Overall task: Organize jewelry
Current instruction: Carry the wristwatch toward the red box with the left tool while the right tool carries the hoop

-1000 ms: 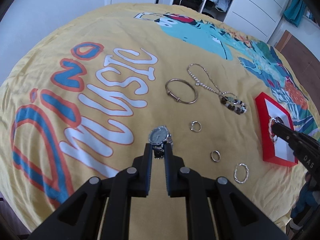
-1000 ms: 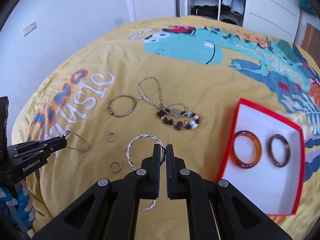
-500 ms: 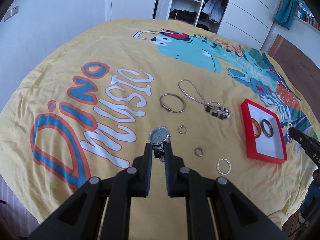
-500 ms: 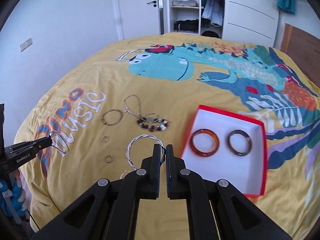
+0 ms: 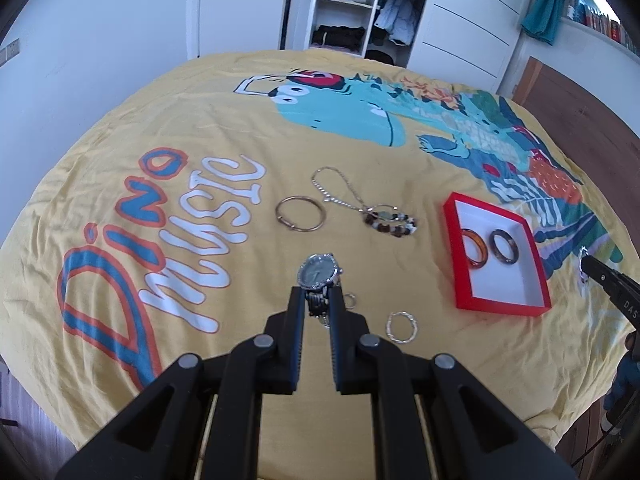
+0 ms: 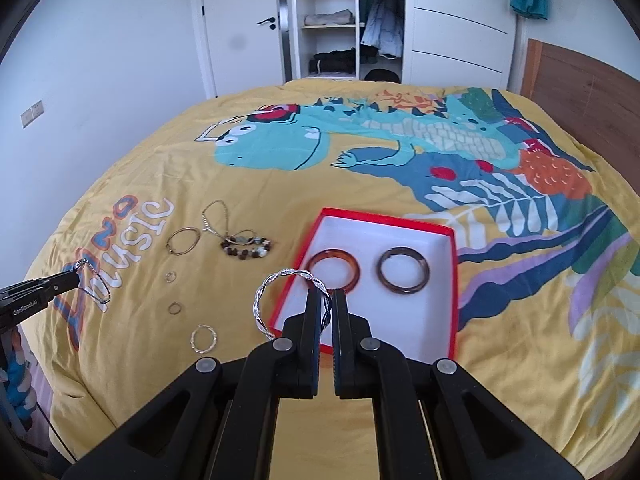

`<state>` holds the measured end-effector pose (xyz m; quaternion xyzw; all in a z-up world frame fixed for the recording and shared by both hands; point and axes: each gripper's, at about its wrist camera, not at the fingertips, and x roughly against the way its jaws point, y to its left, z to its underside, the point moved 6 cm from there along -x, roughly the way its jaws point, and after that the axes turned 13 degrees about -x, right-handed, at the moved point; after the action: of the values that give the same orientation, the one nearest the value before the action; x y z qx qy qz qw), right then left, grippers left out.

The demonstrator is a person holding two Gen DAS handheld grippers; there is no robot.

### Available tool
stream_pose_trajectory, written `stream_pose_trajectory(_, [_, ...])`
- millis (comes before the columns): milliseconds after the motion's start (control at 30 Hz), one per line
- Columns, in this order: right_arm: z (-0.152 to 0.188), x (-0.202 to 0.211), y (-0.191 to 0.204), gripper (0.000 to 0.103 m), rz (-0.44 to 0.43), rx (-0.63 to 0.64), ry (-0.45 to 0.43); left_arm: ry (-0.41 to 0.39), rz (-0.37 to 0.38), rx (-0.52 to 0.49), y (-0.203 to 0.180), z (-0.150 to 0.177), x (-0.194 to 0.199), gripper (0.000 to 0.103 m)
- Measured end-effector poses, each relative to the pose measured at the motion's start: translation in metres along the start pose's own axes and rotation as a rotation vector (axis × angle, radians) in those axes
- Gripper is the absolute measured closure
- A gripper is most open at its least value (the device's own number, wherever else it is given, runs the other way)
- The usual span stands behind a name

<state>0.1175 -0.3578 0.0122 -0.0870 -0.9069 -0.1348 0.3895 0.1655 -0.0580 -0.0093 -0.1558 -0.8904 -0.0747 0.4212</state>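
My left gripper [image 5: 318,300] is shut on the band of a silver watch [image 5: 318,274] and holds it above the yellow bedspread [image 5: 248,128]. In the right wrist view that left gripper [image 6: 74,276] shows at the far left, with the watch band [image 6: 94,286] hanging from it. My right gripper [image 6: 327,304] is shut on a twisted silver bangle [image 6: 262,290], held over the near left corner of the red box [image 6: 384,222]. The box's white inside holds an amber bangle [image 6: 335,270] and a dark brown bangle [image 6: 404,276].
On the bedspread lie a thin bronze bangle [image 5: 300,214], a chain necklace [image 5: 336,192], a beaded bracelet [image 5: 390,224], two small rings [image 6: 171,277] [image 6: 174,308] and a small twisted silver hoop [image 5: 401,327]. A wardrobe [image 6: 332,20] and a door stand beyond the bed.
Both grippers have risen, so the bed looks farther away. The right one carried the twisted bangle to the right, up to the red box. The left one lifted the watch higher.
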Motion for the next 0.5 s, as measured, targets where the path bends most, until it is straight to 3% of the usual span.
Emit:
stream_pose_trajectory(233, [-0.007,-0.003,-0.04,0.098,0.03,-0.026,0.001,0.005,0.047,-0.057,-0.044,-0.021,-0.013,0.092])
stream_pose_trajectory(500, [-0.012,-0.029,-0.075,0.098,0.052,-0.05,0.034,0.029,0.154,-0.143,-0.122,-0.052,-0.049,0.092])
